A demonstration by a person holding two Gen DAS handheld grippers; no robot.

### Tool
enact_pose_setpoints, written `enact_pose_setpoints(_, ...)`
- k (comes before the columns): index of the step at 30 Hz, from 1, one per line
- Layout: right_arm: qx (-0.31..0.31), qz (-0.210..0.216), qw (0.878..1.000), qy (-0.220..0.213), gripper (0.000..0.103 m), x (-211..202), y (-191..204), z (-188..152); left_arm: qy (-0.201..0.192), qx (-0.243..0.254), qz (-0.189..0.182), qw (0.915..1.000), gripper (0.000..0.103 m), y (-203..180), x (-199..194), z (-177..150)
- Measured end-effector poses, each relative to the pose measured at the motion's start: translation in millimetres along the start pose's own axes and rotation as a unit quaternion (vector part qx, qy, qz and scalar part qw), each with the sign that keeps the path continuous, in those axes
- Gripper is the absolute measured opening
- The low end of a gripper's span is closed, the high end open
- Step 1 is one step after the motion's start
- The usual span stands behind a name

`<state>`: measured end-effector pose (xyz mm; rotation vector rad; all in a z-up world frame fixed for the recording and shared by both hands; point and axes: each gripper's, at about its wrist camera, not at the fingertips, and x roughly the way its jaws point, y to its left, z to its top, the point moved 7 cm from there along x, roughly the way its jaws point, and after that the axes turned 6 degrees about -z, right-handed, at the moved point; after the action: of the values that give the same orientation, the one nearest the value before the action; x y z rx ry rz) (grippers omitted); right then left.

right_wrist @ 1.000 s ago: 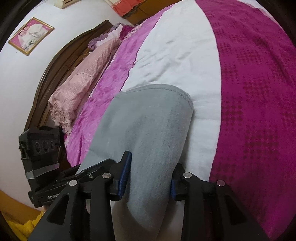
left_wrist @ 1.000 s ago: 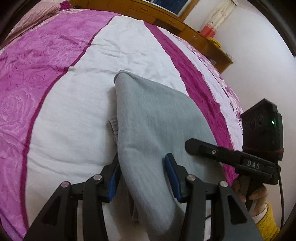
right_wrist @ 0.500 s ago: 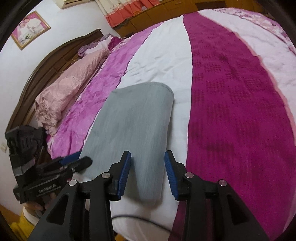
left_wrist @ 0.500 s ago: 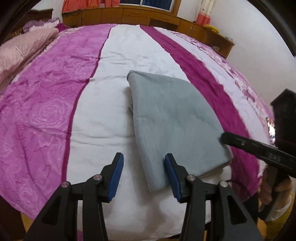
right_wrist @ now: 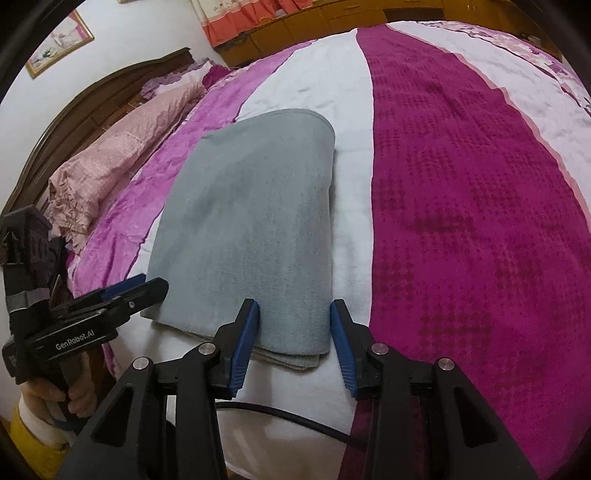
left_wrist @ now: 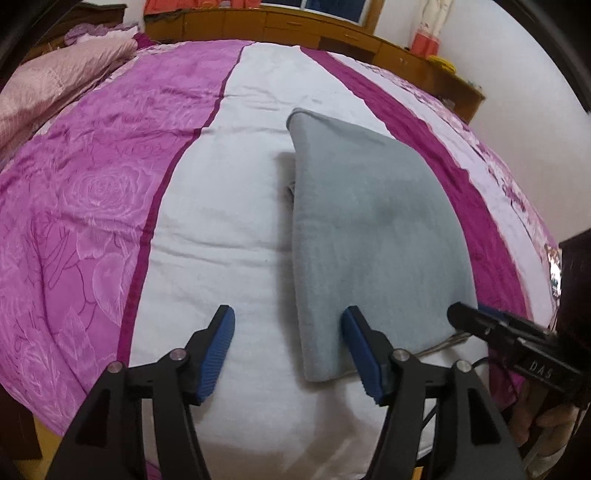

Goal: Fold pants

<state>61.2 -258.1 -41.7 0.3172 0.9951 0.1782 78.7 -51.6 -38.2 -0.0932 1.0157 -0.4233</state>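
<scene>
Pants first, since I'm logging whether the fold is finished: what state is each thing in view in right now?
grey pants: folded into a flat stack, lying free on the bed.
left gripper: jaws opening, nothing between them.
right gripper: open, not gripping the near edge of the pants.
bedspread: spread flat.

Pants (left_wrist: 373, 236): plain grey, no print. Bedspread (left_wrist: 92, 177): wide stripes w/ a white centre band, light magenta band w/ embossed rose pattern, deep magenta band w/ woven dot grid, pale pink floral edge. Pillow (right_wrist: 110, 162): dusty pink, ruffled trim. Headboard (right_wrist: 92, 107): dark brown wood. Cabinets (left_wrist: 295, 27): orange-brown wood. Curtain (right_wrist: 251, 18): orange-red. Walls white. Left gripper (left_wrist: 288, 350) & right gripper (right_wrist: 295, 347): black bodies, blue ribbed pads, silver screws. Sleeve (right_wrist: 22, 443): yellow w/ white cuff. Cable (right_wrist: 288, 417): black.
</scene>
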Motion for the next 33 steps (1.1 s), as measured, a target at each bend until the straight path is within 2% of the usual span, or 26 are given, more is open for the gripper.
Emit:
enact_pose_setpoints(7, 0.003, -0.012, 1.000, 0.003, 0.036, -6.8, 3.6, -2.8, -0.011, 0.025, 0.033, 0.9991, 0.067, -12.2, -13.0, -3.3)
enact_pose_setpoints(11, 0.000, -0.019, 1.000, 0.001, 0.040, -13.8, 6.0, -7.0, -0.013, 0.028, 0.032, 0.9990, 0.068, -17.6, -21.9, -9.3)
enact_pose_setpoints(16, -0.017, -0.029, 0.999, -0.010, 0.043, -24.9, 12.7, -13.8, -0.017, 0.031, 0.029, 0.9989, 0.086, -26.1, -30.8, -17.8)
enact_pose_setpoints(18, -0.020, -0.029, 0.999, -0.016, 0.047, -29.9, 15.2, -16.3, -0.023, 0.033, 0.029, 0.9988, 0.091, -30.5, -34.5, -21.0)
enact_pose_setpoints(20, -0.021, -0.030, 0.999, -0.023, 0.061, -34.5, 17.1, -18.3, -0.030, 0.030, 0.038, 0.9984, 0.096, -32.5, -38.0, -24.1)
enact_pose_setpoints(23, -0.022, -0.037, 0.998, -0.041, 0.076, -41.7, 19.1, -20.6, -0.041, 0.022, 0.052, 0.9975, 0.101, -32.6, -40.6, -29.5)
enact_pose_setpoints(27, -0.025, -0.056, 0.996, -0.058, 0.078, -45.8, 16.3, -24.2, -0.043, 0.019, 0.066, 0.9967, 0.103, -30.3, -38.4, -36.3)
enact_pose_setpoints(33, -0.020, -0.073, 0.995, -0.061, 0.079, -42.9, 9.7, -30.0, -0.036, 0.021, 0.076, 0.9962, 0.103, -29.2, -31.3, -41.5)
